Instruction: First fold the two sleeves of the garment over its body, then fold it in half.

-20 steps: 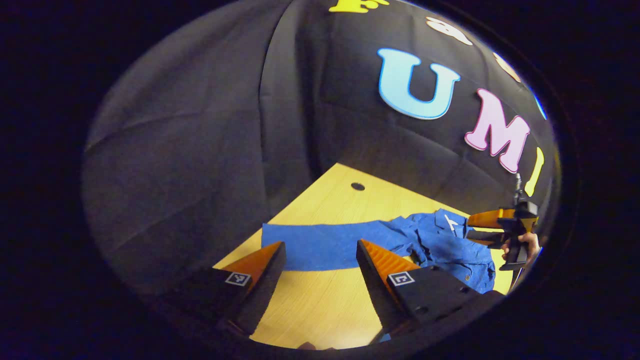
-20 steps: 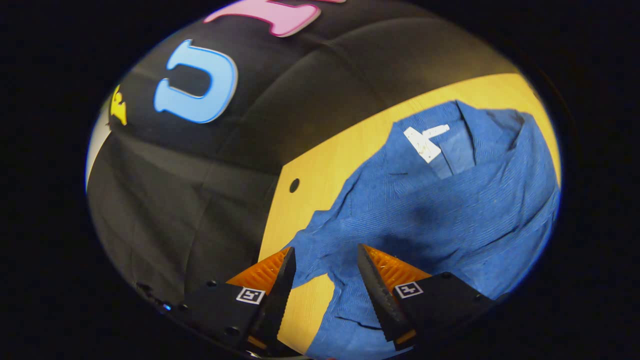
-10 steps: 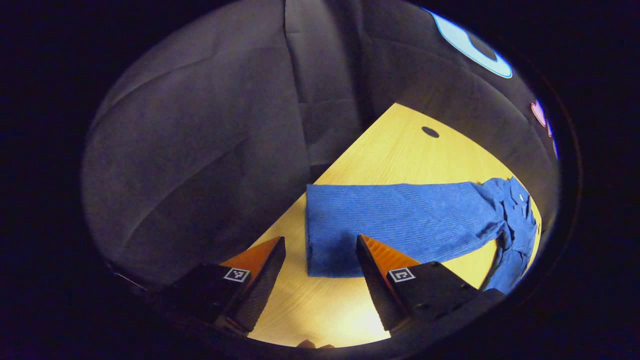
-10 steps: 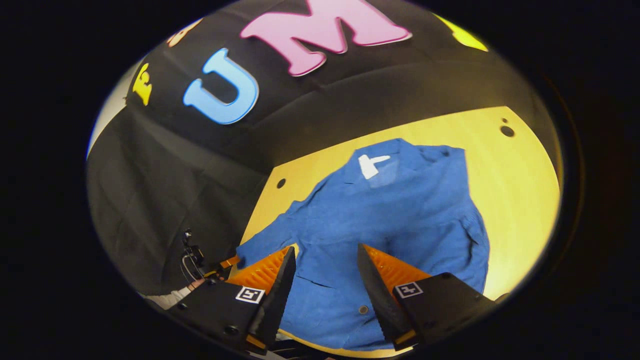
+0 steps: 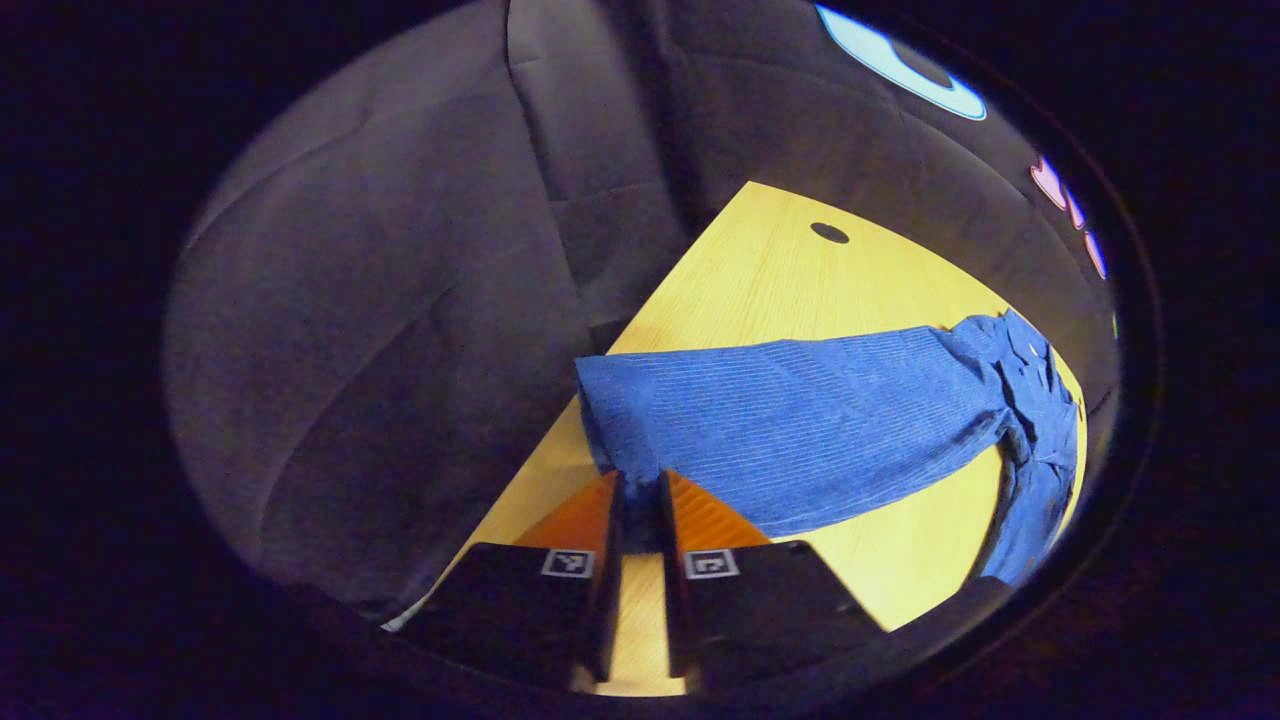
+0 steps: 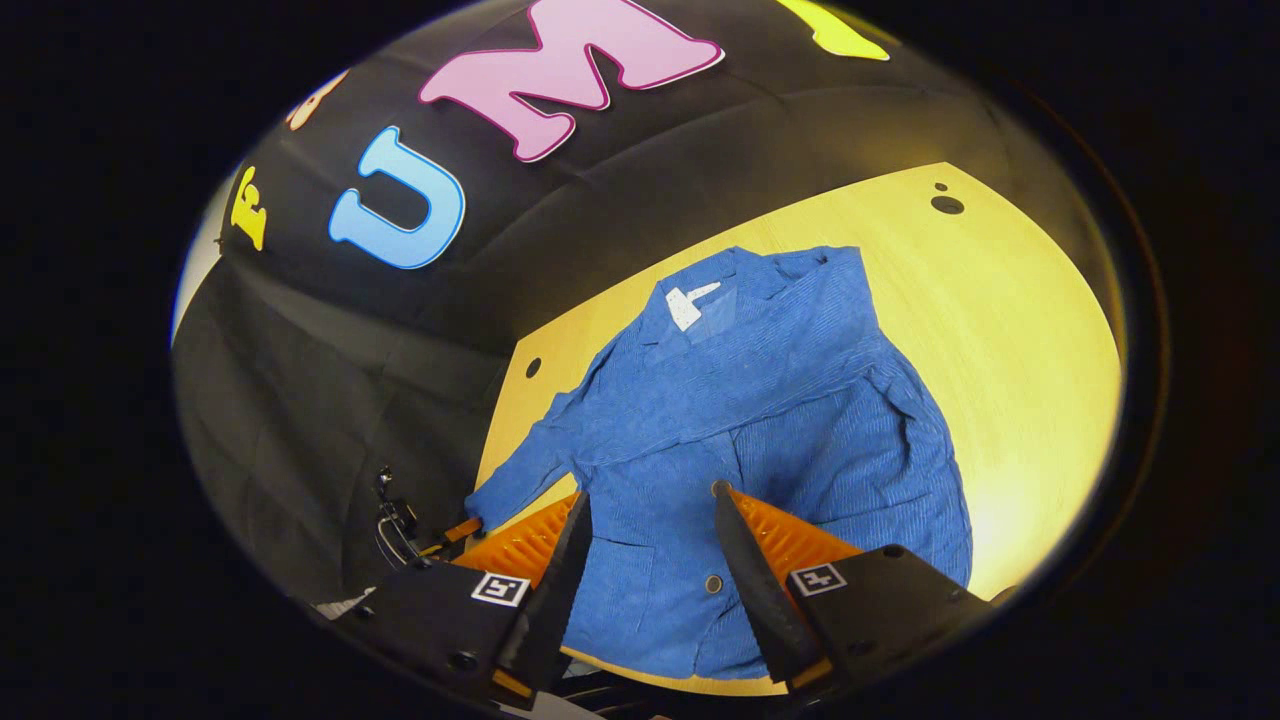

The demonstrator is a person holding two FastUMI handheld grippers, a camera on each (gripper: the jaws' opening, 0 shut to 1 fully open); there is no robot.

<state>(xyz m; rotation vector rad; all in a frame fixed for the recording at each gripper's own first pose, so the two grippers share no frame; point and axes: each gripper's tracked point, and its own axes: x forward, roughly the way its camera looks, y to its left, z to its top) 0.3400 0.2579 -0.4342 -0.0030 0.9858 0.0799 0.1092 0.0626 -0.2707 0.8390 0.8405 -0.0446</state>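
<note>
A blue corduroy jacket (image 6: pixel 740 430) lies face up on the wooden table (image 6: pixel 1010 330), collar toward the far wall. One sleeve lies folded across its chest. The other sleeve (image 5: pixel 800 415) stretches out flat toward the table's left edge. My left gripper (image 5: pixel 640 500) is shut on that sleeve's cuff, both fingers pressing the cloth. The left gripper (image 6: pixel 455 527) also shows far off at the sleeve's end in the right gripper view. My right gripper (image 6: pixel 645 500) hangs open above the jacket's lower front, holding nothing.
The black cloth wall (image 5: pixel 400 300) runs close along the table's left edge and behind the collar. Round holes (image 5: pixel 829 233) sit in the tabletop near its far corners. Bare wood lies to the right of the jacket (image 6: pixel 1030 400).
My left gripper moved onto the cuff and went from open to shut on it. The right gripper drew back and higher from the jacket, staying open.
</note>
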